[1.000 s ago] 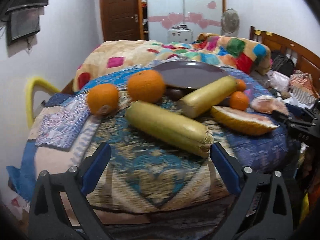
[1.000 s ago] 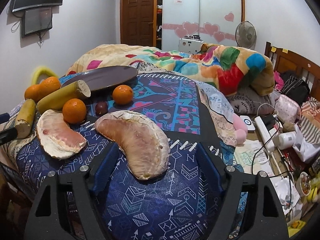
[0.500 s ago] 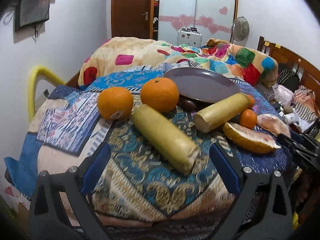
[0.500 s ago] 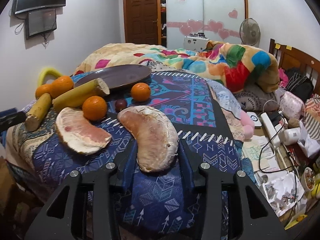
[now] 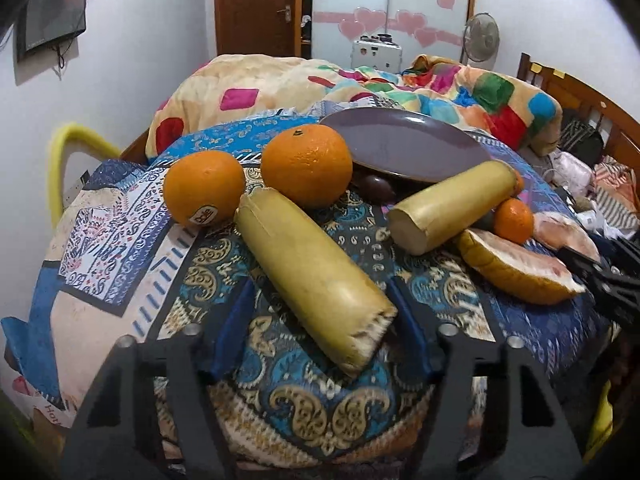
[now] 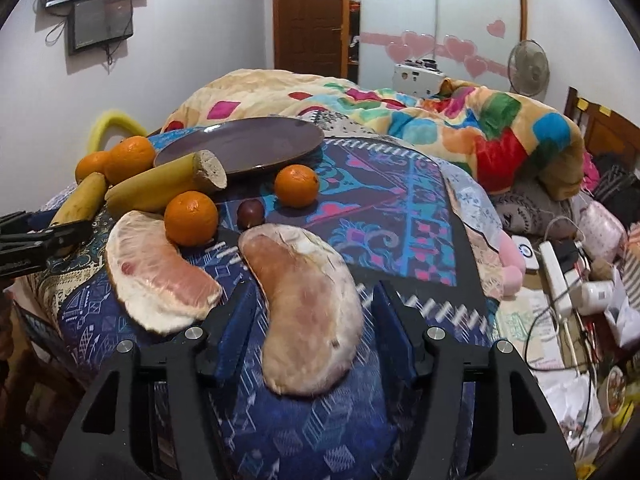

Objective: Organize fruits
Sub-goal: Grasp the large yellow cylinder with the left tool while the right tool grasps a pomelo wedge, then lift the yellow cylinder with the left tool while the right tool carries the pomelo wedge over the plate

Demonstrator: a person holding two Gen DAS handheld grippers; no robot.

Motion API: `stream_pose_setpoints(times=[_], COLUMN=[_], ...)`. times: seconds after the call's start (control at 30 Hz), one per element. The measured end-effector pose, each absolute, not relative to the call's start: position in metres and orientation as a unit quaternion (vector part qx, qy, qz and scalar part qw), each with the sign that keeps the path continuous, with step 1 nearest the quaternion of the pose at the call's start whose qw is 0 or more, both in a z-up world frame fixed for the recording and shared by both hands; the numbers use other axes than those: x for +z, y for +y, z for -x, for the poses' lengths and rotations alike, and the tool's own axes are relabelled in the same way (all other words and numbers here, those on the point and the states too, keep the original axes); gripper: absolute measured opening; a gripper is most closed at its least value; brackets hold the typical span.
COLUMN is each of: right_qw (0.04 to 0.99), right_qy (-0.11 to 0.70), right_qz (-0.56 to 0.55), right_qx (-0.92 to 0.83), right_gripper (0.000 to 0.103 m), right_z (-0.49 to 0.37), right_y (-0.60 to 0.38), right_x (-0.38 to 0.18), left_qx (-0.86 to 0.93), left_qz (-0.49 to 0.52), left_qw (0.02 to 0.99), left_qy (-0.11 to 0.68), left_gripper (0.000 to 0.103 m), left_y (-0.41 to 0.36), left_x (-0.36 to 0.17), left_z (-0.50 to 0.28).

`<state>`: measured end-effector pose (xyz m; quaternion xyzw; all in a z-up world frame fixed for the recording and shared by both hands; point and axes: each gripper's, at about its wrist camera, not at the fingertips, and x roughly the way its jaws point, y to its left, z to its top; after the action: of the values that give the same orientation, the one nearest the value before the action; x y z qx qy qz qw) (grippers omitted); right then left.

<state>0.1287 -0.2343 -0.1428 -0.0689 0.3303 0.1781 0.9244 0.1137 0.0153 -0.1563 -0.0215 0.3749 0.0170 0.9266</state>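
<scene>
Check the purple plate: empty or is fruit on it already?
Empty. The plate shows only bare purple surface in both views; the oranges, yellow stalks and pomelo wedges all lie on the cloth around it.

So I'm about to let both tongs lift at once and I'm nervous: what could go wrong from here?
1. The left tongs straddle only the near end of the long yellow cane piece; lifted there, it may tip or swing into the oranges.
2. The right tongs bracket a soft, peeled pomelo segment; squeezing could crush or tear it.
3. The plate sits tilted on bedding, so fruit could roll off.
</scene>
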Motion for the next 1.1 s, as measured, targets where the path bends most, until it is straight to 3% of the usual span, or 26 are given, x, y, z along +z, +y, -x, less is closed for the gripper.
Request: stream_pose_setpoints(times=[0.07,0.23,0.67,0.83,1.1], right_qw=[0.923,0.925,0.929,0.932,0.934], right_qy=[0.328,0.323,0.315,0.304,0.297], right_qz=[0.074,0.075,0.079,0.07,0.07], right_qx=[0.186,0.186,0.18,0.185,0.185], right_gripper=[0.058,0.044,0.033,0.023,0.021], right_z=[-0.131,-0.129,-0.123,-0.121,-0.12], right_y=[-0.231,-0.228,-0.23,-0.234,-0.233], right_x=[-0.144,-0.144,-0.134,-0.125,-0.122], left_qx=[0.014,0.013,-0.016,-0.03,-0.028], left_qz=[0.008,0.002,0.015,0.012,0.009], left_qw=[0.928,0.923,0.903,0.89,0.883], left_qy=[0.373,0.384,0.428,0.455,0.469], left_gripper=[0.05,0.042,0.047,0.047,0.047], left_y=[0.015,0.024,0.041,0.044,0.044], left_x=[-0.154,-0.154,-0.142,-0.144,-0.149], left_z=[-0.105,-0.091,-0.121,-0.147,-0.164])
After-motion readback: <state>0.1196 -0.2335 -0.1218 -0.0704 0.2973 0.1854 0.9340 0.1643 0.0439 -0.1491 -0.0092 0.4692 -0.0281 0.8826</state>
